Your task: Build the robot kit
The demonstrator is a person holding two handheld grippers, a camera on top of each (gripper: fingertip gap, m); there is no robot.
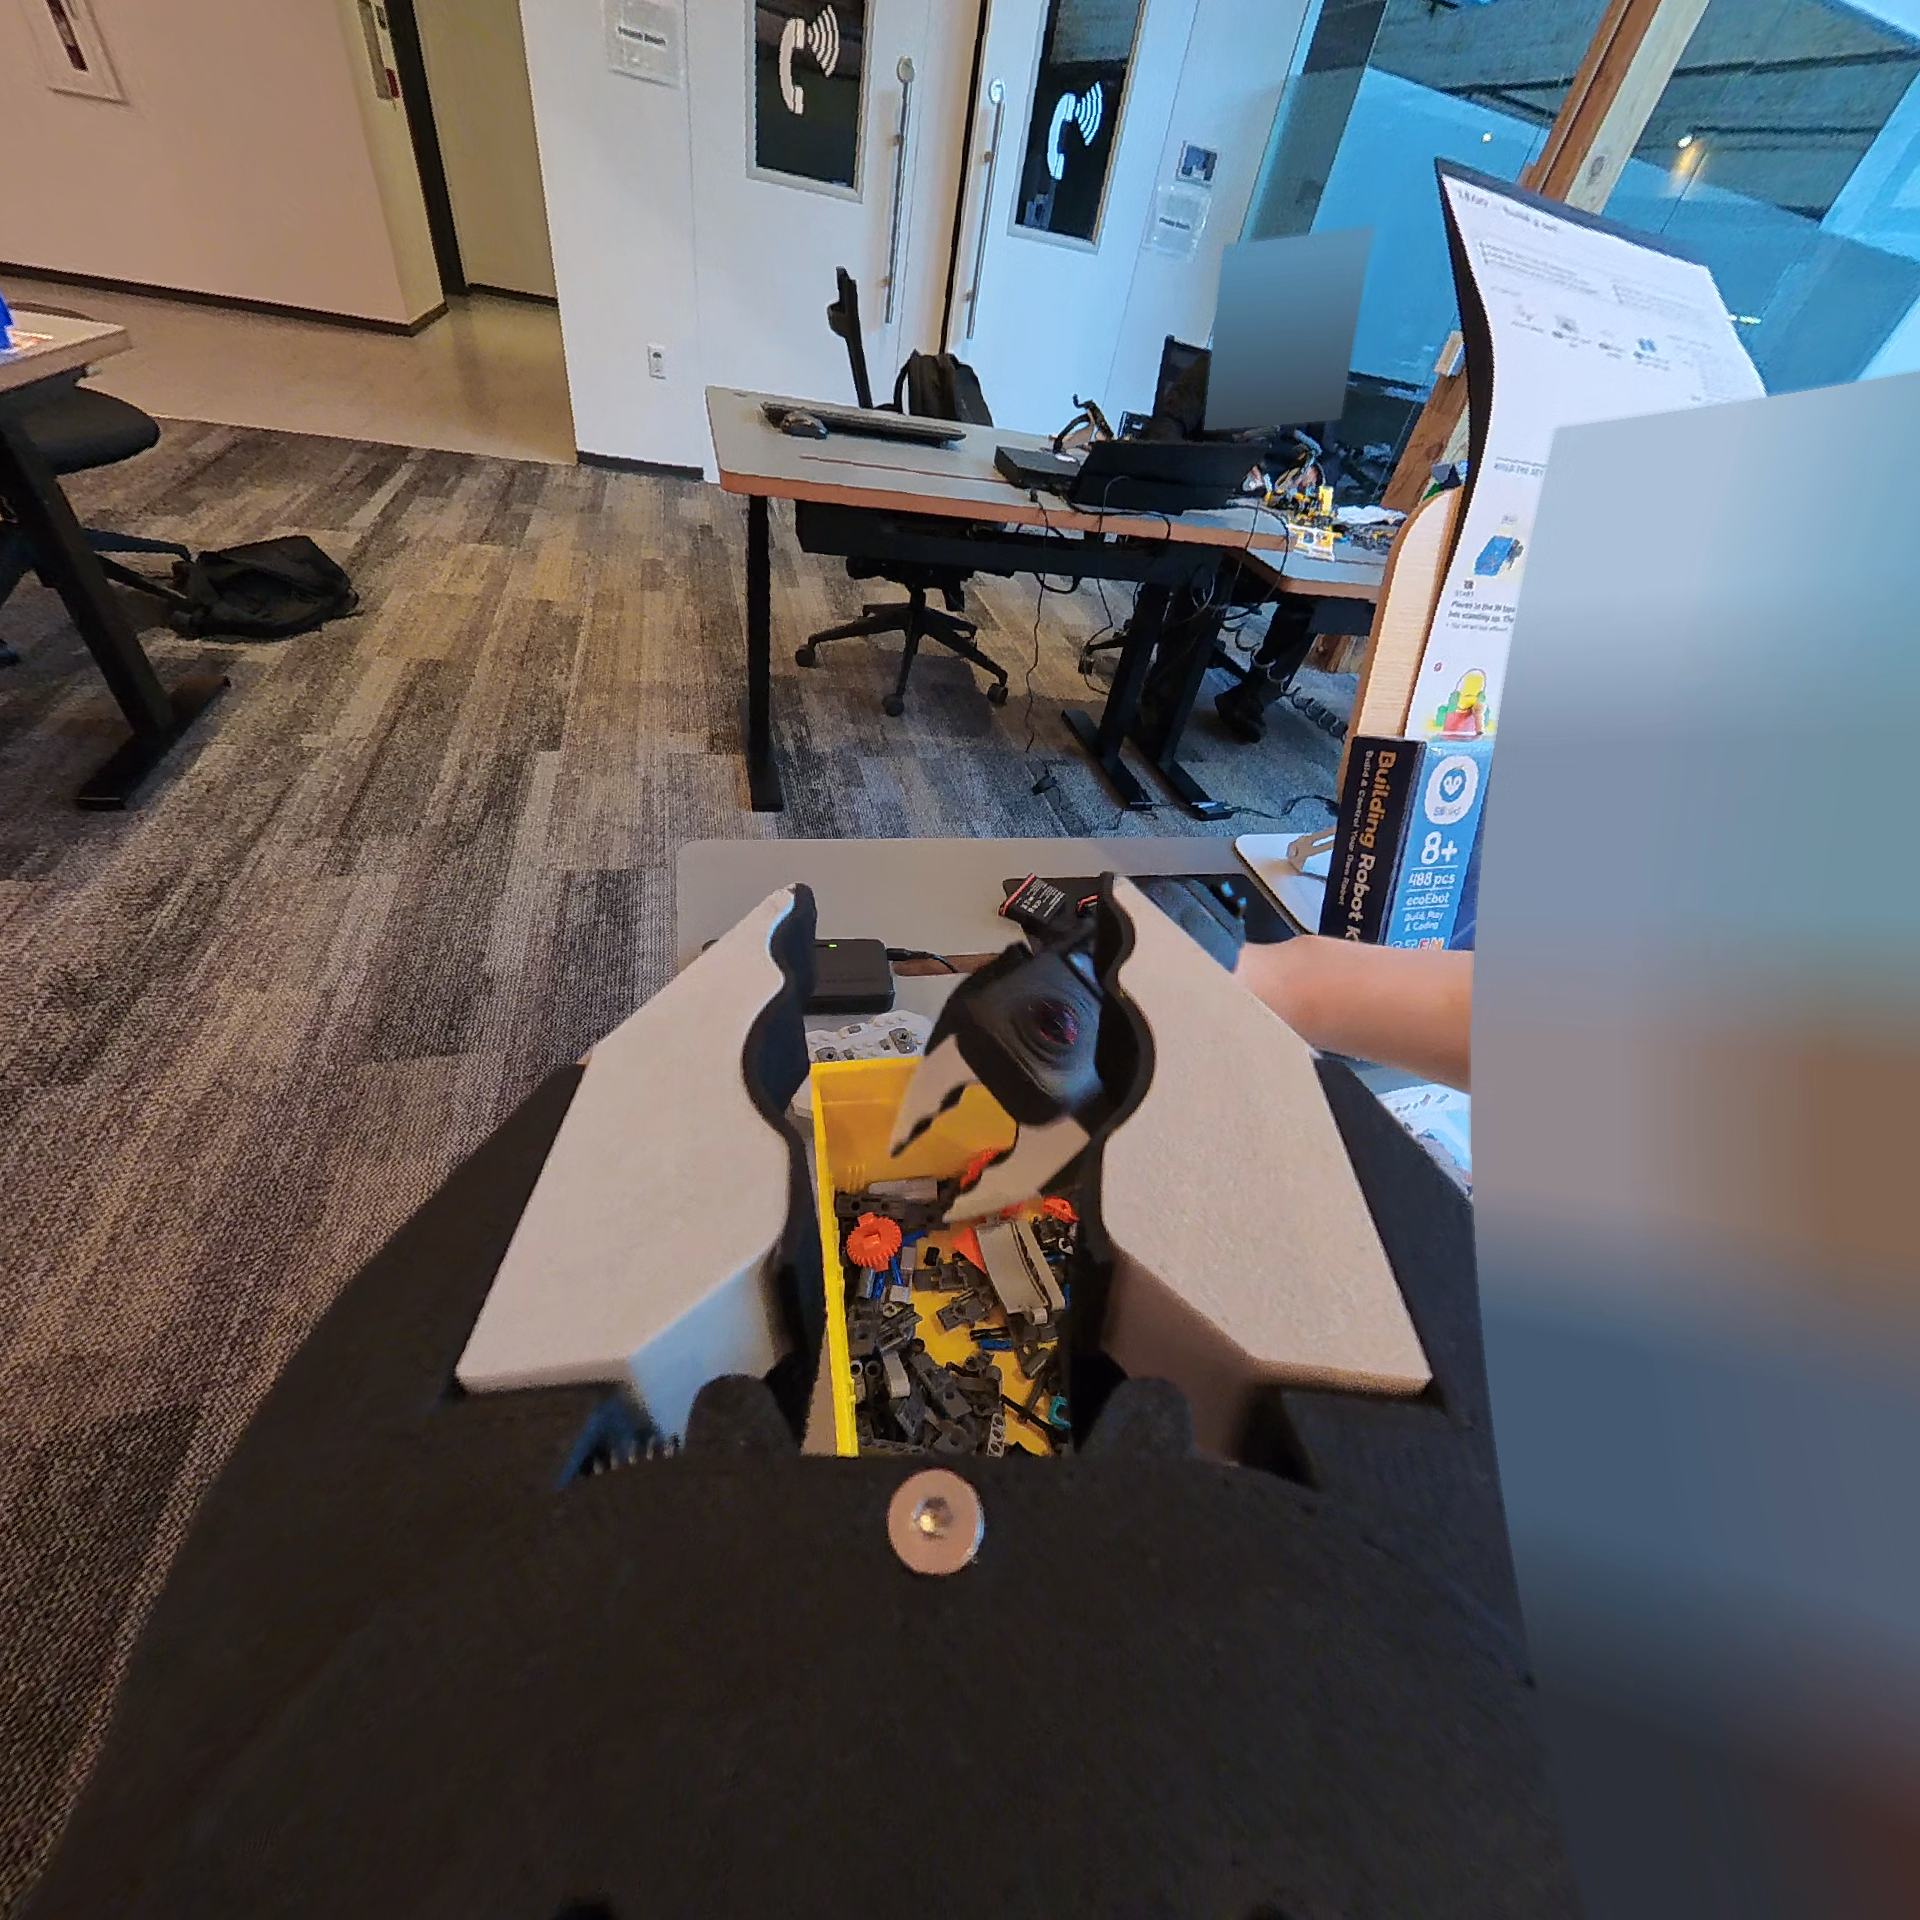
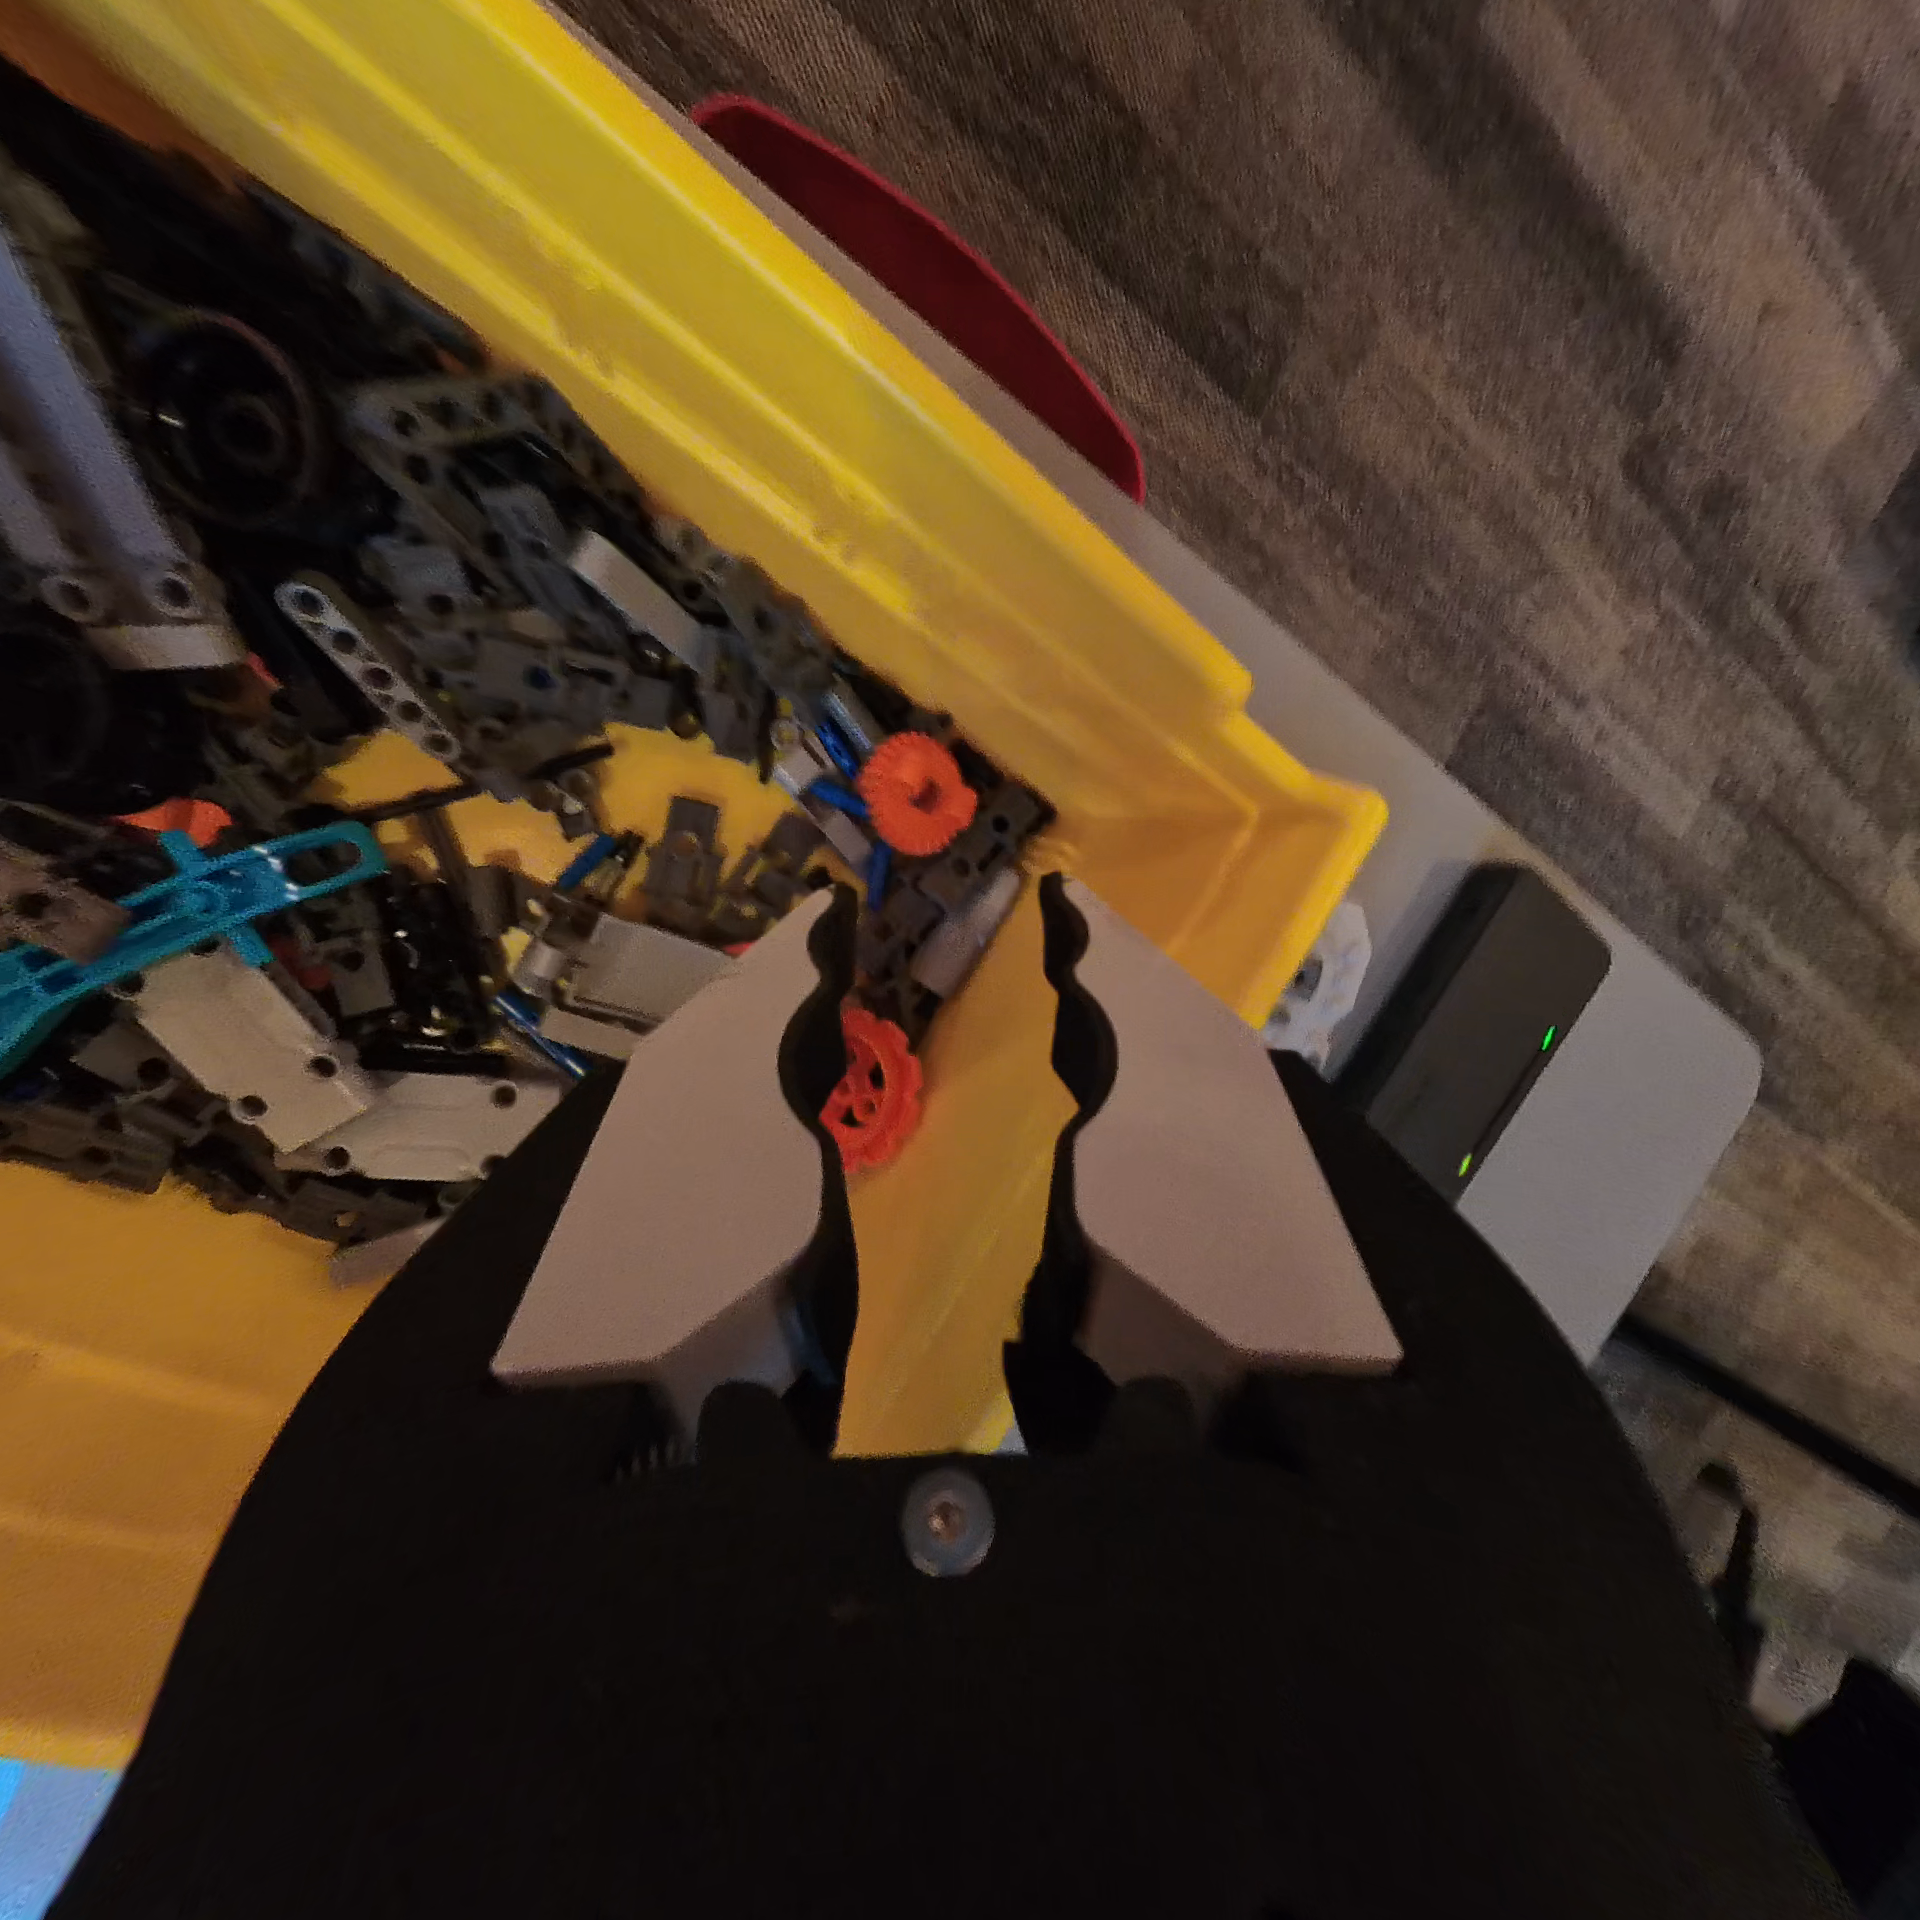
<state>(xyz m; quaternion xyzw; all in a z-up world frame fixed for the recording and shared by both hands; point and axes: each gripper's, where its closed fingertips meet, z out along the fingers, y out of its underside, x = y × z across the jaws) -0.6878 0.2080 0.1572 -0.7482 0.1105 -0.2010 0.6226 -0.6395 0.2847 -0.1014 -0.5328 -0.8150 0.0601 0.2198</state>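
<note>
Left claw point(image 1: 951, 909), seen from its own wrist camera: the two grey fingers stood apart and gripped nothing, poised above a yellow bin point(image 1: 844, 1122) on a grey tabletop point(image 1: 914, 868). The bin held a heap of small grey and black construction parts point(image 1: 935, 1361), with an orange gear point(image 1: 873, 1240) near its left wall. The right claw point(image 1: 961, 1184) dipped into the bin from above, its camera lens facing back. A black box with a green light point(image 1: 847, 971) lay just beyond the bin, and a boxed building kit point(image 1: 1403, 842) stood on the right.

Right claw point(image 2: 940, 899), own view: fingers apart and empty, tips low inside the bin's corner point(image 2: 1195, 831). An orange toothed wheel point(image 2: 871, 1091) lay between the fingers, beside the left one; whether it touched could not be told. A second orange gear point(image 2: 920, 792) sat just beyond the tips. A teal strip point(image 2: 208, 894) lay over the parts on the left.
</note>
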